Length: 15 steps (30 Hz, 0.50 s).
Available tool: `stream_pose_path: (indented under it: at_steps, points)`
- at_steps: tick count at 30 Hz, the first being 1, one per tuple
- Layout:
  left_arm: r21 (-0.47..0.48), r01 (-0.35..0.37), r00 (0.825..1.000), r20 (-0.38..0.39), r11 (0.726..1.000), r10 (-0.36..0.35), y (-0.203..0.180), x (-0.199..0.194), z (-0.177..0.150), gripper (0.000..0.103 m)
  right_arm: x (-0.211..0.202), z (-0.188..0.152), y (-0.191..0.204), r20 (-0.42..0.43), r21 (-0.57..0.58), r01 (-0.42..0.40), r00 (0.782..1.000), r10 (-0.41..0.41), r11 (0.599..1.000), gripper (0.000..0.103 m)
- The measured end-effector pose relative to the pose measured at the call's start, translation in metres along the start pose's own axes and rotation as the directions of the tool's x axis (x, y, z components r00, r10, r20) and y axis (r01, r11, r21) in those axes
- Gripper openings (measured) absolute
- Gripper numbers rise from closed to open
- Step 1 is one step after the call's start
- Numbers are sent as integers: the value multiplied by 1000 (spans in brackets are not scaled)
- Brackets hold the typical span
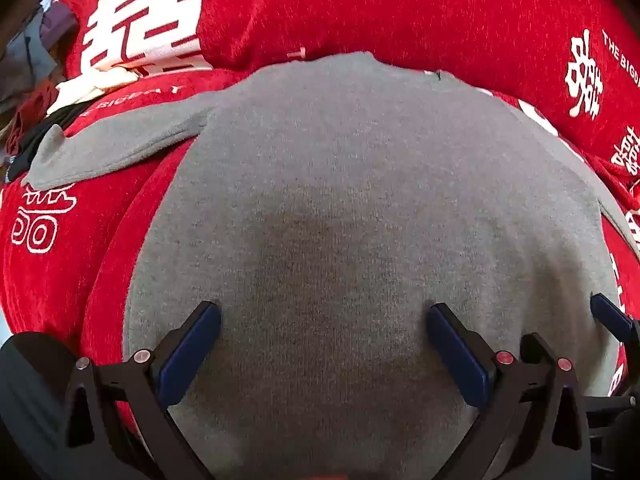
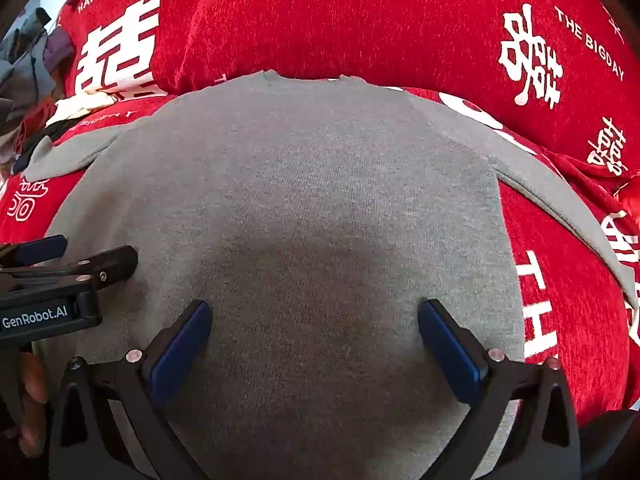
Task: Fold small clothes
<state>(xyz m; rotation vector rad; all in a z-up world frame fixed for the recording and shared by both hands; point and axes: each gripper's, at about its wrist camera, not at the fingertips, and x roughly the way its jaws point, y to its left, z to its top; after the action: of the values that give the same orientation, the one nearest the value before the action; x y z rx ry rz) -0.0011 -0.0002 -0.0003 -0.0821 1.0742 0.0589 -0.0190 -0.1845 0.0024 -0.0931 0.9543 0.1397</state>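
Observation:
A small grey knit sweater point(image 1: 340, 200) lies spread flat on a red cover, neck at the far side and sleeves out to both sides. It also fills the right wrist view point(image 2: 300, 200). My left gripper point(image 1: 324, 320) is open and empty, fingers wide apart just over the sweater's near part. My right gripper point(image 2: 314, 316) is open and empty over the same part, further right. The right gripper's finger point(image 1: 608, 318) shows at the right edge of the left wrist view. The left gripper point(image 2: 60, 258) shows at the left of the right wrist view.
The red cover point(image 1: 400, 8) has white characters and lettering and bulges up behind the sweater's neck. A pile of dark and mixed clothes point(image 1: 28, 56) lies at the far left, also seen in the right wrist view point(image 2: 24, 52).

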Motion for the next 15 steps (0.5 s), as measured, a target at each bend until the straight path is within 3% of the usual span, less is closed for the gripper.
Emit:
stream_pose_path:
  at_steps: [3,15]
  points:
    - [-8,0,998,63,1000,0,1,-3,-6,103,-1,0,0,-3,-3,4,1000,-4,1000,103]
    - [34,22,993,116,999,-26,1,-10,-11,103,2,1,3,-29,54,33,999,-32,998,103]
